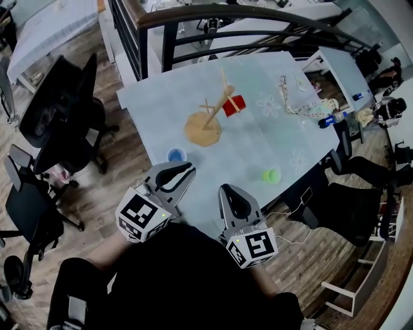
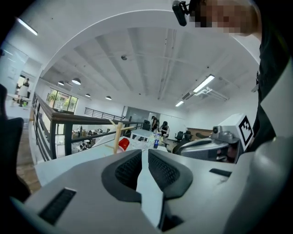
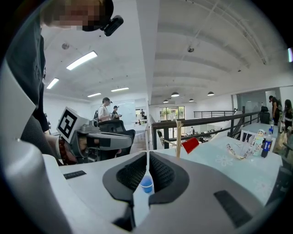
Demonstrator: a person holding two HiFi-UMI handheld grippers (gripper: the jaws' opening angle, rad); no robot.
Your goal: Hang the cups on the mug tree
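A wooden mug tree [image 1: 208, 116] stands on the pale table [image 1: 284, 138], and a red cup [image 1: 233, 105] hangs on one of its pegs. A blue cup [image 1: 176, 155] sits near the table's front edge, with a green cup [image 1: 271, 175] to its right. My left gripper [image 1: 186, 169] is shut and empty, just right of the blue cup. My right gripper [image 1: 225, 189] is also shut and empty, at the front edge. In the left gripper view the tree [image 2: 118, 135] and red cup [image 2: 123, 144] show beyond the jaws. The right gripper view shows the blue cup [image 3: 146, 184] beyond its closed jaws.
Black office chairs [image 1: 61, 116] stand on the wooden floor at the left, and more are at the right [image 1: 352, 206]. A dark railing [image 1: 245, 19] runs behind the table. A chain [image 1: 293, 103] and small bottles [image 1: 332, 118] lie at the table's far right.
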